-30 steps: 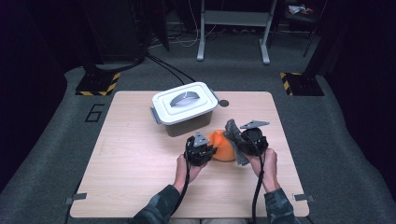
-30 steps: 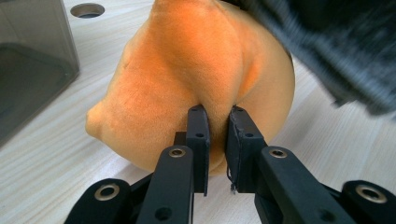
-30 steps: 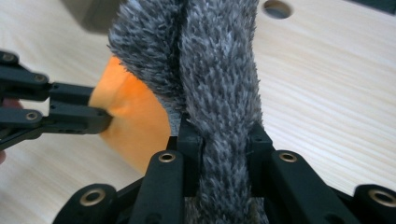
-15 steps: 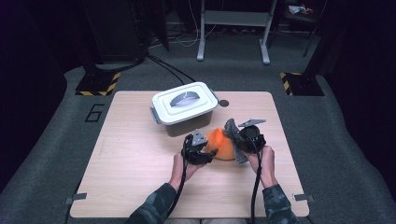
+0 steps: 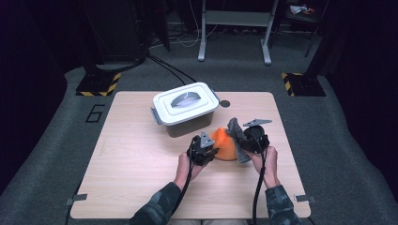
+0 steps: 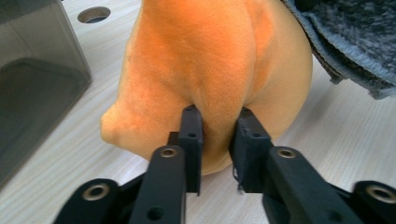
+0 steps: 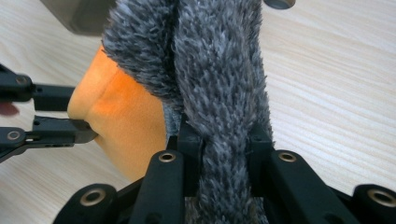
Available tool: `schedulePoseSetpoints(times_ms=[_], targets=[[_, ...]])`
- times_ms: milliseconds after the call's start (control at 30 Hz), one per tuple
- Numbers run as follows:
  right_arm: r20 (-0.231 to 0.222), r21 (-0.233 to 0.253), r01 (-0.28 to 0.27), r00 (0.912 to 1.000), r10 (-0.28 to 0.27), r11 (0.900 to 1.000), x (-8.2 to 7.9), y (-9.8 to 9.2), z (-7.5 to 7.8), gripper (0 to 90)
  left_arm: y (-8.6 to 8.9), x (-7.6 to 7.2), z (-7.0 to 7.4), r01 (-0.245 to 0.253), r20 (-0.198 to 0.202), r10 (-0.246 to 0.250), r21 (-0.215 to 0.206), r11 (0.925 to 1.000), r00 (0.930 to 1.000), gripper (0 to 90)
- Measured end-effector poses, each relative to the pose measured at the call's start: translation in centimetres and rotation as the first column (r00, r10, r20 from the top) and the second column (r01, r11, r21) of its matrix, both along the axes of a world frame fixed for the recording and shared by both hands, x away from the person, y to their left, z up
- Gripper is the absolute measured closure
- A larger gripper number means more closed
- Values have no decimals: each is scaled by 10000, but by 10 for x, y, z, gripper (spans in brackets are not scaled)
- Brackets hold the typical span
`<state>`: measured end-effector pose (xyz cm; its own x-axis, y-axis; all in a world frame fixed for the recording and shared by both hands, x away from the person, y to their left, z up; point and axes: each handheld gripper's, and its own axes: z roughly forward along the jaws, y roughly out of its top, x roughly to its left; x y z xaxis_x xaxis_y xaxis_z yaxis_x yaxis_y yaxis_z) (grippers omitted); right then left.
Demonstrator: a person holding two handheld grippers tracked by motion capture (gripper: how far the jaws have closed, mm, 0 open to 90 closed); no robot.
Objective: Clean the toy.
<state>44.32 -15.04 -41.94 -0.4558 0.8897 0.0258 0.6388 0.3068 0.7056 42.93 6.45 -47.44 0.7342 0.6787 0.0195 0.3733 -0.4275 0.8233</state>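
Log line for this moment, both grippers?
left gripper shut on orange cloth | right gripper shut on grey cloth | lidded box behind

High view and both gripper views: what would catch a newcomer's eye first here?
The bright orange plush piece stands out at the middle of the pale wooden table, with the left gripper pinching a fold of it. Right beside it, the right gripper is clamped on a fuzzy grey cloth that drapes against the orange piece. Behind them sits a closed white-lidded storage box.
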Motion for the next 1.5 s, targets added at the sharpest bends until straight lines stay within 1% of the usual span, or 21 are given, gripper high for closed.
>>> schedulePoseSetpoints(times_ms=[100, 167, 200, 267, 333, 433, 467, 500, 567, 600, 633, 667, 700, 833, 867, 900, 1067, 1100, 1200, 1467, 1500], targets=[[225, 15, 49, 9997, -49, 10000, -4, -3, 4, 742, 1, -2, 1, -14, -95, 12, -267, 9996, 10000, 792], [215, 52, 130, 9997, -131, 9999, -7, -2, 7, 742, 1, -2, 3, -29, -224, 21, -353, 9994, 9997, 794], [316, 5, 87, 9995, -88, 10000, -9, -2, 9, 742, 2, -3, 5, -84, -407, 57, -649, 9979, 9992, 795], [411, 63, 54, 9991, -56, 10000, -10, -1, 11, 742, 3, -3, 7, -89, -533, 52, -700, 9975, 9986, 796], [541, 80, -24, 9985, 19, 10000, -14, 2, 18, 742, 3, -3, 11, -247, -610, 189, -963, 9950, 9980, 797], [882, 87, -390, 9954, 381, 9992, -22, 9, 30, 742, 3, -7, 17, -188, -829, 103, -1022, 9946, 9965, 796], [882, 87, -390, 9954, 381, 9992, -22, 9, 30, 742, 3, -7, 17, -188, -829, 103, -1022, 9946, 9965, 795], [877, 80, -647, 9941, 637, 9979, -24, 14, 34, 741, 1, -10, 19, -154, -859, 64, -1048, 9944, 9963, 795], [846, 137, -648, 9944, 634, 9978, -23, 17, 34, 740, 0, -11, 18, -159, -873, 65, -1076, 9941, 9962, 794], [770, 0, -739, 9943, 737, 9973, -22, 20, 33, 740, 0, -11, 18, -154, -869, 62, -1046, 9944, 9962, 794], [642, -254, -756, 9950, 771, 9968, -18, 26, 26, 739, -1, -11, 17, -166, -885, 77, -1001, 9948, 9960, 791], [642, -254, -756, 9950, 771, 9968, -18, 26, 26, 739, -1, -11, 16, -134, -939, 45, -946, 9954, 9956, 791], [604, -427, -710, 9955, 735, 9966, -15, 29, 19, 740, -1, -9, 12, -178, -929, 93, -910, 9957, 9956, 789], [539, -283, -517, 9971, 531, 9983, -13, 29, 16, 740, 1, -7, 11, -235, -1001, 140, -943, 9953, 9949, 785], [556, -417, -573, 9967, 596, 9975, -13, 28, 16, 740, 2, -7, 10, -296, -1051, 192, -989, 9947, 9943, 784], [529, -509, -458, 9974, 484, 9977, -13, 26, 14, 740, 3, -6, 9, -318, -1072, 210, -1004, 9944, 9940, 784], [384, -495, -205, 9990, 224, 9986, -11, 17, 9, 740, 6, -5, 7, -339, -1045, 230, -1040, 9940, 9943, 780], [260, -444, -76, 9996, 88, 9990, -10, 11, 5, 739, 6, -5, 7, -376, -974, 275, -1037, 9939, 9949, 779], [136, -405, 84, 9999, -78, 9991, -9, 6, 2, 739, 7, -5, 6, -359, -977, 256, -1043, 9939, 9949, 779], [-297, -389, 597, 9977, -608, 9975, -6, -11, -15, 739, 7, -5, 5, -368, -910, 277, -1001, 9943, 9955, 778], [-401, -466, 681, 9967, -700, 9966, -5, -16, -21, 739, 7, -5, 5, -373, -896, 283, -994, 9944, 9956, 778]])
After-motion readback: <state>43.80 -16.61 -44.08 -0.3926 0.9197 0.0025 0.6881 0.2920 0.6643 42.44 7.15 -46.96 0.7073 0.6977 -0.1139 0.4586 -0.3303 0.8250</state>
